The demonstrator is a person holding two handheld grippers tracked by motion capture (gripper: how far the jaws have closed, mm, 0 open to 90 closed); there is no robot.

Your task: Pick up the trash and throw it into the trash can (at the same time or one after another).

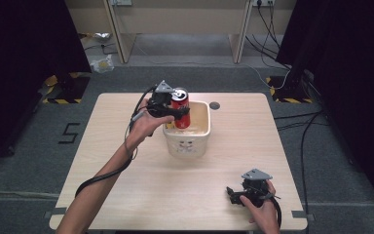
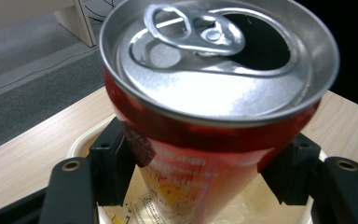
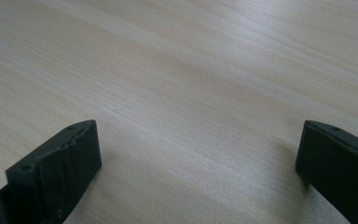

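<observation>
A red drink can (image 1: 180, 108) with an opened silver top is held upright over the left side of a cream square bin (image 1: 198, 141) in the middle of the table. My left gripper (image 1: 177, 112) is shut on the red can (image 2: 205, 140), one black pad (image 2: 114, 163) pressed to each side of it, and the bin's inside (image 2: 261, 205) with a printed wrapper lies below. My right gripper (image 1: 234, 194) rests low on the table near the front right corner. Its jaws stand wide apart over bare wood, with nothing between the fingers (image 3: 60, 168).
The light wooden table (image 1: 126, 180) has a round cable hole (image 1: 215, 105) behind the bin. Beyond the table's far edge lie grey floor, desk legs and cables. Dark curtains stand on both sides.
</observation>
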